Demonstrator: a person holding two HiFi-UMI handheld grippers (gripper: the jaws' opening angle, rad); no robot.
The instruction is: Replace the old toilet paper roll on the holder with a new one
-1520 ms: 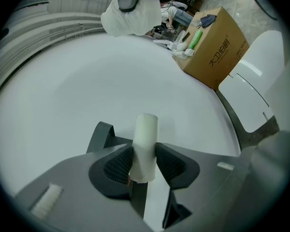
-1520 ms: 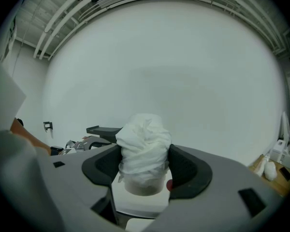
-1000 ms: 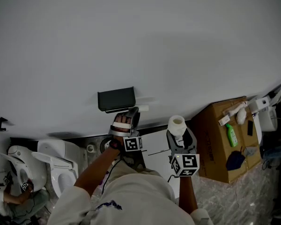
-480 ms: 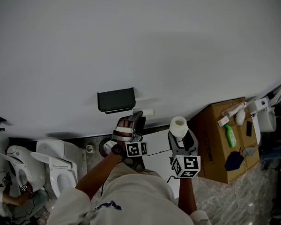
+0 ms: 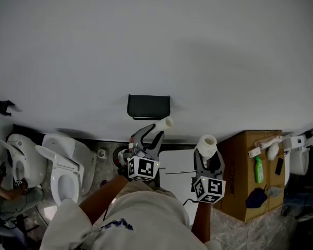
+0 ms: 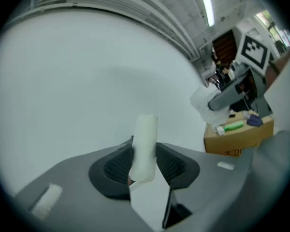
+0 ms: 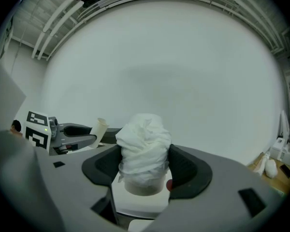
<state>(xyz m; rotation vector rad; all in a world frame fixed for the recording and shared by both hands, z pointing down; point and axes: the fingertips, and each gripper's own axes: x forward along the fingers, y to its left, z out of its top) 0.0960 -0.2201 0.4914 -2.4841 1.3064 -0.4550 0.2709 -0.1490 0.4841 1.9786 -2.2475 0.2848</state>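
Note:
The black wall holder (image 5: 148, 106) carries no roll. Just below it my left gripper (image 5: 152, 132) is shut on a bare pale tube (image 5: 166, 123), the old roll's core, which sticks up and to the right. In the left gripper view that tube (image 6: 145, 146) stands between the ribbed pads (image 6: 170, 166) of my left gripper (image 6: 144, 164). To the right, my right gripper (image 5: 207, 154) is shut on a new white toilet paper roll (image 5: 207, 144), held upright. The roll (image 7: 144, 151) fills the jaws of my right gripper (image 7: 144, 167); the tube (image 7: 99, 128) shows at left.
Two white toilets (image 5: 65, 163) (image 5: 21, 165) stand at lower left. A cardboard box (image 5: 240, 178) at right carries a green bottle (image 5: 259, 169) and small items. A white board (image 5: 180, 165) lies on the floor by the wall. A small black hook (image 5: 5, 107) is at far left.
My left gripper has drawn away from the holder with the tube, rolled and risen, so the tube now points up and right. The right gripper kept still with its roll.

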